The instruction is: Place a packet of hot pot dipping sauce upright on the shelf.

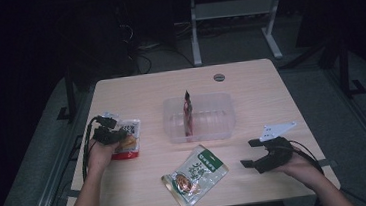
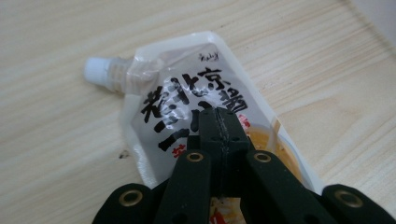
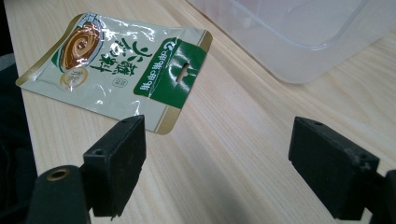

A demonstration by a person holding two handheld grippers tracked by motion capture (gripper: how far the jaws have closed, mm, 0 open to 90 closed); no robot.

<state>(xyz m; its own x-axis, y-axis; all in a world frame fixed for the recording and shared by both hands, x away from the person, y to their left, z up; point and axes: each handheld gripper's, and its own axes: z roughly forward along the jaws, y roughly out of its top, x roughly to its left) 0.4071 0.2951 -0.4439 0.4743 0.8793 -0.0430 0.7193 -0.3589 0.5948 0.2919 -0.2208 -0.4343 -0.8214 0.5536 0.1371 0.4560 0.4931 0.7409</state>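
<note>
At the left edge of the table (image 1: 249, 77), my left gripper (image 2: 219, 122) has its jaws pressed together over a spouted pouch (image 2: 187, 107); whether any film is caught between them I cannot tell, since the jaws hide the pouch's middle and the frame cuts off its near end. It lies flat, translucent white with a white cap (image 2: 97, 70) on a corner spout, bold black Chinese characters, and orange and red print lower down. Further right, near the table's front, lies a green-and-white sachet (image 1: 195, 174) with Chinese writing and a round food picture. Behind it a clear plastic tub (image 1: 200, 117) holds one upright red packet (image 1: 187, 113), its label unreadable. On the right, my right gripper (image 3: 217, 165) rests spread wide, empty.
</note>
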